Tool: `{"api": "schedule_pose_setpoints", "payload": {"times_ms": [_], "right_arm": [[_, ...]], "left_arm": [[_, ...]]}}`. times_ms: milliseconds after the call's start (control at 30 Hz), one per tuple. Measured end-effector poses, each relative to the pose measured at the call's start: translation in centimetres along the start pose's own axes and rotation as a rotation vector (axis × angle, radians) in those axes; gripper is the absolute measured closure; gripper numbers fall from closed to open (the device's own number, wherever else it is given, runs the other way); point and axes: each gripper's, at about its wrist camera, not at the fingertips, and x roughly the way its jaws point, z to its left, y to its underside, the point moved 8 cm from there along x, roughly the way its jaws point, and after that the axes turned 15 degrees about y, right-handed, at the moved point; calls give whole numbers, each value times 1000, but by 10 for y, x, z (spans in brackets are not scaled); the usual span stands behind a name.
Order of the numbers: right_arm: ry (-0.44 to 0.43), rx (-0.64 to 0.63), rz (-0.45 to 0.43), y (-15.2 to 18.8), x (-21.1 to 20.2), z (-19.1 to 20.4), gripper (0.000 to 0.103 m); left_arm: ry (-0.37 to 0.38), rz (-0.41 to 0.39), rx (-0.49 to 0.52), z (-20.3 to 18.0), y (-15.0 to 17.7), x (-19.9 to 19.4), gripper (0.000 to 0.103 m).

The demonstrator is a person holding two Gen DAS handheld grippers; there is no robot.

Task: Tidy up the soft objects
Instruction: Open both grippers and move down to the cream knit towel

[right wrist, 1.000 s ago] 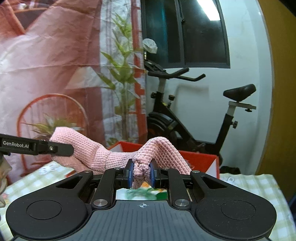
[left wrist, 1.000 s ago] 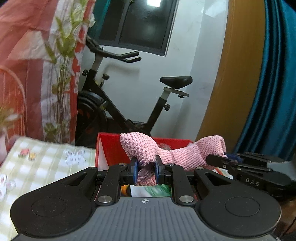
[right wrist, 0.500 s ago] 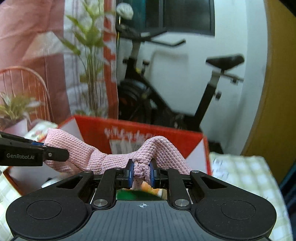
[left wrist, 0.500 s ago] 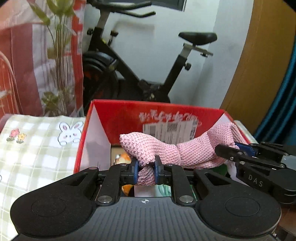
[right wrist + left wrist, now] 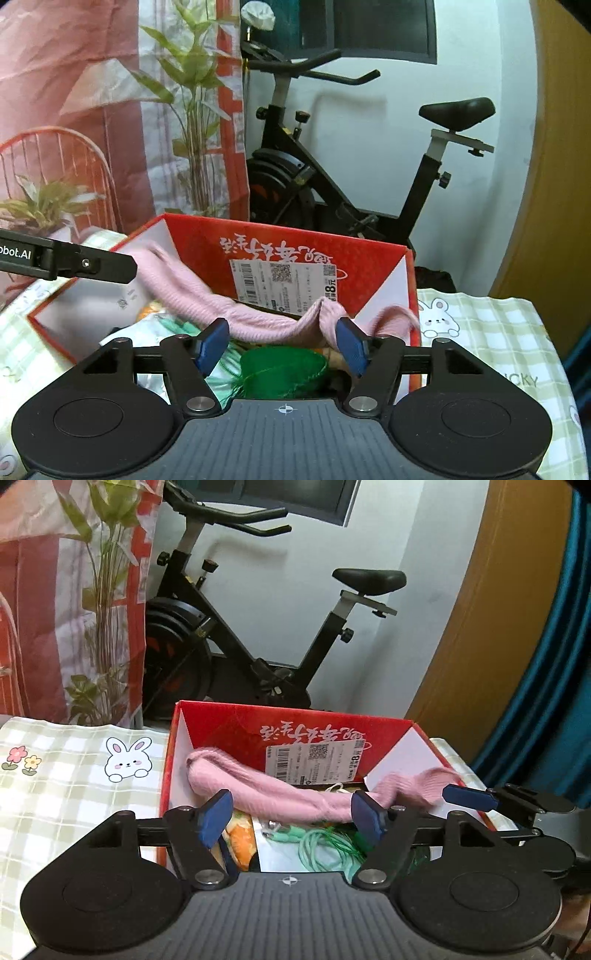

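Observation:
A pink knitted cloth (image 5: 273, 794) lies stretched across the open red cardboard box (image 5: 221, 720), blurred as if dropping into it. It also shows in the right wrist view (image 5: 251, 317), in the same box (image 5: 192, 229). My left gripper (image 5: 291, 818) is open, its jaws wide apart, just in front of the cloth. My right gripper (image 5: 280, 341) is open too, with the cloth's right end draped by its right fingertip (image 5: 351, 343). The right gripper shows at the right of the left wrist view (image 5: 476, 799), the left gripper at the left of the right wrist view (image 5: 74, 262).
The box holds a green cord (image 5: 325, 849), a green mesh bundle (image 5: 280, 365) and orange items (image 5: 240, 838). It stands on a checked tablecloth (image 5: 55, 794). Behind are an exercise bike (image 5: 258, 642), a plant (image 5: 195, 122), a wall and a blue curtain (image 5: 554, 664).
Both grippers have opened and let go of the pink cloth, which now drops into the red box. Before, each gripper was shut on one end of it.

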Motion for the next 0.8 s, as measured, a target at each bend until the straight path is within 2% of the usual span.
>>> {"api": "schedule_pose_setpoints", "payload": {"times_ms": [133,267,500,600,800], "right_arm": [[-43,7,-41,3,-25,-4,42],[-73,14,-88,9,-52,-10,42],[-67,45,-112,36,-88,-23,42],[-62,60,-88,56,-94,-26,42],[-13,90,38,107,-80,-32,42]], "left_arm": [[12,-6,36,-10,7,-17,26],[28,-12,31,-19,20,-37,26],[41,14,6,-20,59,-57,26],[43,45,-18,-15,82,-57,26],[17,121,-96,2,123,-40,26]]}}
